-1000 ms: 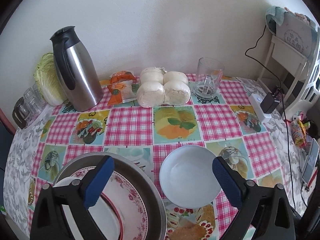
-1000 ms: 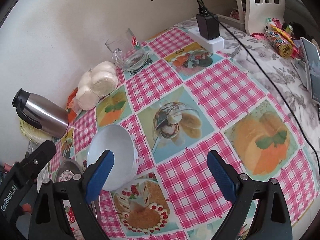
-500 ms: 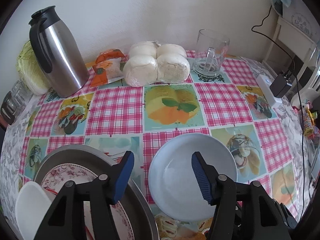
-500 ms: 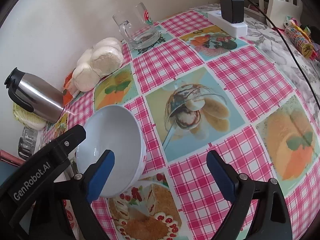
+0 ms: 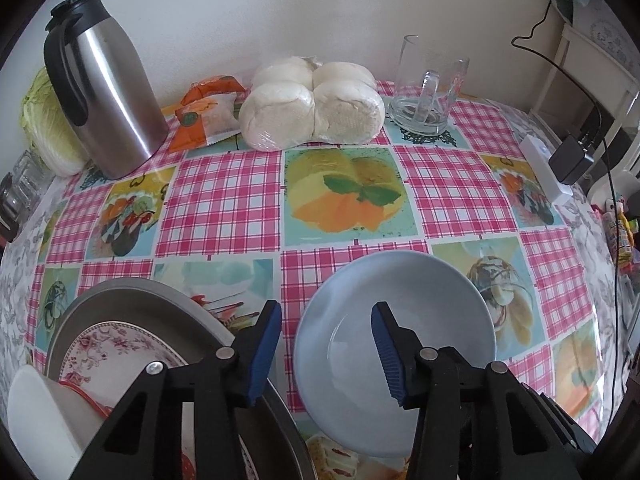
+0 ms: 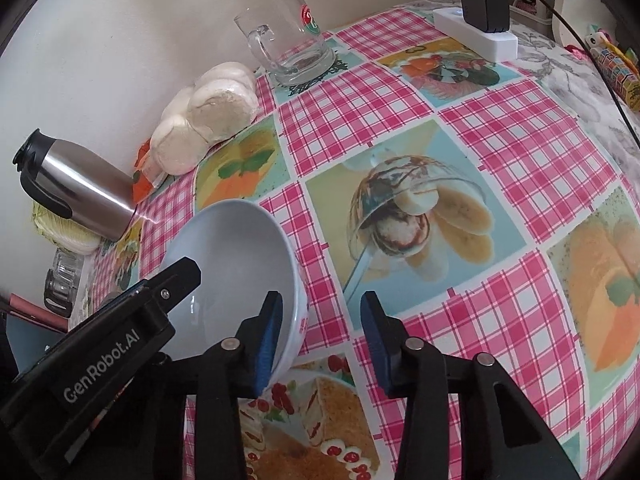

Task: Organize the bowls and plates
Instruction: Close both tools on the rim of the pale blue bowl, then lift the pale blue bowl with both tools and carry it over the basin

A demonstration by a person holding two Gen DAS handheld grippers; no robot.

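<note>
A pale blue bowl (image 5: pixel 416 320) stands on the checked tablecloth in front of both grippers; it also shows in the right wrist view (image 6: pixel 236 256). My left gripper (image 5: pixel 326 350) is open astride the bowl's left rim, with one finger inside the bowl. My right gripper (image 6: pixel 318 336) is open astride the bowl's right rim, with its left finger inside. A metal basin (image 5: pixel 168 304) at the lower left holds a floral plate (image 5: pixel 116 352) and a white bowl (image 5: pixel 44 416).
A steel thermos (image 5: pixel 104 88), a snack packet (image 5: pixel 208 112), wrapped buns (image 5: pixel 312 104) and a glass mug (image 5: pixel 428 96) stand along the wall. A power strip with a charger (image 5: pixel 560 164) lies at the right. A cabbage (image 5: pixel 44 120) is behind the thermos.
Both grippers have narrowed their jaws and moved in on the blue bowl, coming down over its opposite rims. The bowl has not moved.
</note>
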